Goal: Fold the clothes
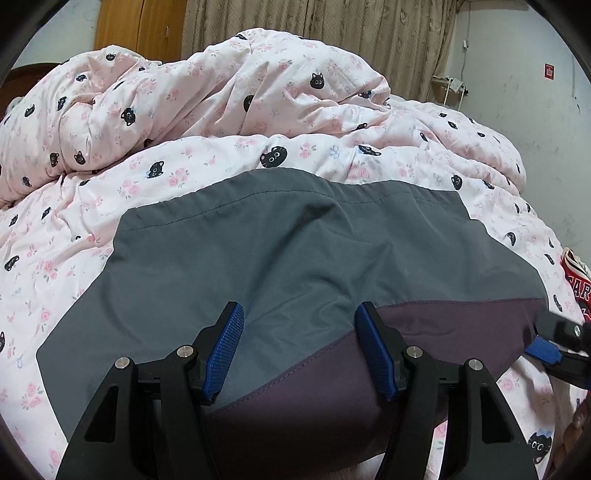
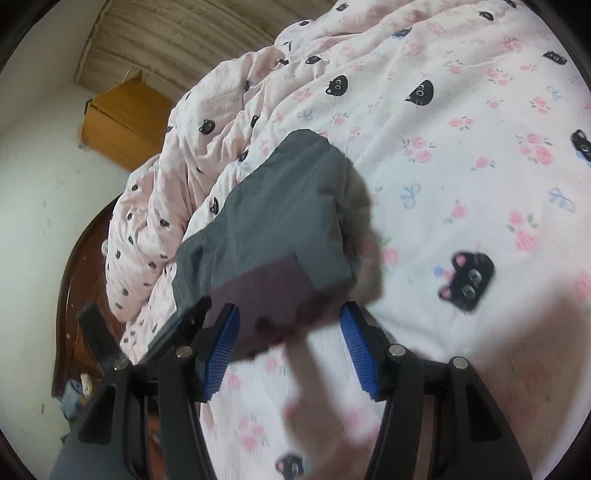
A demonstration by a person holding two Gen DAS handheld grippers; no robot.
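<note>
A grey garment (image 1: 280,251) with a dark purple panel (image 1: 443,325) lies spread flat on a pink cat-print duvet (image 1: 92,236). My left gripper (image 1: 300,308) hovers over its near part, jaws wide apart, with the fabric beneath them and nothing pinched. At the garment's right edge, the right gripper (image 1: 554,343) shows in the left wrist view. In the blurred right wrist view, the garment (image 2: 280,206) stretches away and its purple corner (image 2: 269,295) sits between the spread fingers of my right gripper (image 2: 290,308), close to the left pad (image 2: 221,350). No pad presses on it.
The duvet is bunched into a high heap (image 1: 221,96) behind the garment. A red item with white letters (image 1: 578,291) lies at the right edge. A wooden wardrobe (image 1: 136,26) and curtains (image 1: 332,33) stand behind. A dark wooden bed end (image 2: 74,258) borders the bed.
</note>
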